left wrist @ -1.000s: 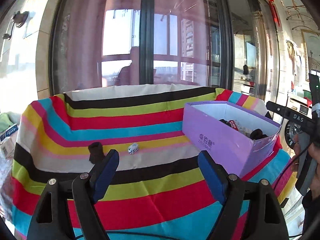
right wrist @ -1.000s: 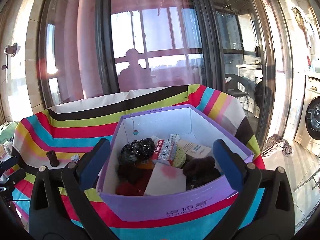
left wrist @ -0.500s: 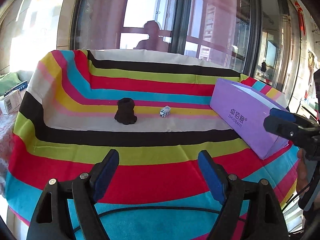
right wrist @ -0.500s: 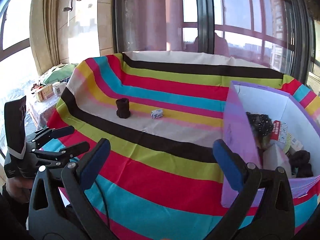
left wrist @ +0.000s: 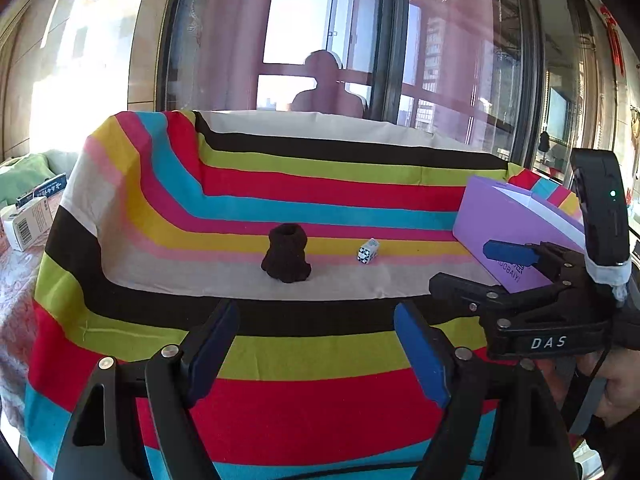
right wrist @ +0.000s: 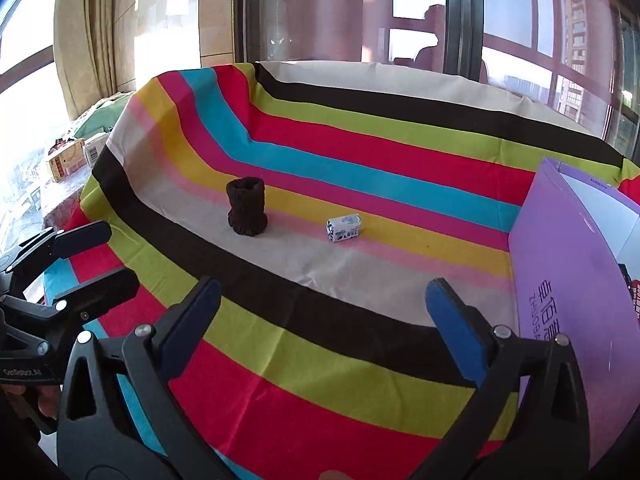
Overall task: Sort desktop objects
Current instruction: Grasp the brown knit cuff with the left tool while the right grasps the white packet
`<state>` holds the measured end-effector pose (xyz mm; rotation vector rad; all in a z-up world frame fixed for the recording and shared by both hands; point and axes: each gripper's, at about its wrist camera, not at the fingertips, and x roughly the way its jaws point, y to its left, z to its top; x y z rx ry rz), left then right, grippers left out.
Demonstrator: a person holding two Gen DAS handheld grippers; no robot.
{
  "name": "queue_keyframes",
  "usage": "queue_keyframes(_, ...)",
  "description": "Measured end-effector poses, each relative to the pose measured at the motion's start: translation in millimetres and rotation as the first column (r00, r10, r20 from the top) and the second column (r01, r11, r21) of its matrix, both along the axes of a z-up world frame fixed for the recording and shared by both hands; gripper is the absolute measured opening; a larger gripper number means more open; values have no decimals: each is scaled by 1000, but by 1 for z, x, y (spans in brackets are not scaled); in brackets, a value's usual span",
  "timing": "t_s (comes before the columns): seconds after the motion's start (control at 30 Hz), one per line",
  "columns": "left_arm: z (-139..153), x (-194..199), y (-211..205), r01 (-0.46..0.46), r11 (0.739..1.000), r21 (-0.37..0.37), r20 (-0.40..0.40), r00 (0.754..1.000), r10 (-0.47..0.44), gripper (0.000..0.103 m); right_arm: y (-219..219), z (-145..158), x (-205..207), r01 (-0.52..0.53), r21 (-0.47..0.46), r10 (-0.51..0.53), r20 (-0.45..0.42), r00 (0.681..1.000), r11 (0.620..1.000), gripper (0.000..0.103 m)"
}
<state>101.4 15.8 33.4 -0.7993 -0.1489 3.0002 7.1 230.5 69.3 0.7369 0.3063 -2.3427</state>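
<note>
A dark brown knitted item [left wrist: 286, 257] stands upright on the striped cloth [left wrist: 280, 360], with a small white and blue packet [left wrist: 368, 251] to its right. Both also show in the right wrist view: the knitted item [right wrist: 246, 211] and the packet [right wrist: 345, 227]. A purple box [left wrist: 516, 236] stands at the right and also shows in the right wrist view [right wrist: 576, 280]. My left gripper [left wrist: 316, 354] is open and empty, near the front edge. My right gripper [right wrist: 320, 326] is open and empty; it also shows from the side in the left wrist view [left wrist: 480, 268].
Small cartons [left wrist: 30, 220] lie on a surface left of the table. A large window with a dark frame [left wrist: 392, 40] stands behind the table. The cloth rises up along the back edge. My left gripper also shows at the left of the right wrist view [right wrist: 76, 256].
Both grippers have swung left, away from the purple box, and now face the knitted item and the packet. The box has gone to the right edge of both views.
</note>
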Motion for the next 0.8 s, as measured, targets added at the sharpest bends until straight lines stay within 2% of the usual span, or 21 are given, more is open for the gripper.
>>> queue_keyframes(0.17, -1, -31, -20, -40, 999, 25, 19, 999, 40, 80, -27, 3, -27, -16, 22, 17, -27, 1000, 1000, 102)
queue_keyframes(0.3, -4, -60, -27, -30, 999, 42, 57, 998, 27, 79, -43, -2, -45, -15, 59, 16, -19, 1000, 998, 102)
queue_keyframes(0.33, -6, -69, -28, -29, 999, 46, 74, 997, 25, 77, -47, -4, -50, -12, 72, 13, -11, 1000, 997, 102)
queue_keyframes(0.4, -11, -86, -30, -37, 998, 54, 117, 993, 31, 62, -54, -7, -60, -13, 99, 12, 14, 1000, 995, 102)
queue_keyframes(0.47, -14, -99, -31, -29, 997, 65, 136, 991, 20, 57, -60, -8, -69, -26, 112, 22, 35, 999, 993, 102)
queue_keyframes(0.6, -19, -119, -27, -11, 999, 44, 190, 982, 2, 57, -67, -13, -85, -22, 163, 17, 34, 999, 986, 102)
queue_keyframes(0.73, -22, -135, -25, -21, 999, 37, 214, 977, 13, 57, -52, -19, -98, -10, 114, 4, 54, 999, 993, 102)
queue_keyframes(0.8, -26, -145, -22, -19, 999, 28, 240, 971, 12, 57, -40, -26, -107, 5, 72, -13, 112, 994, 997, 102)
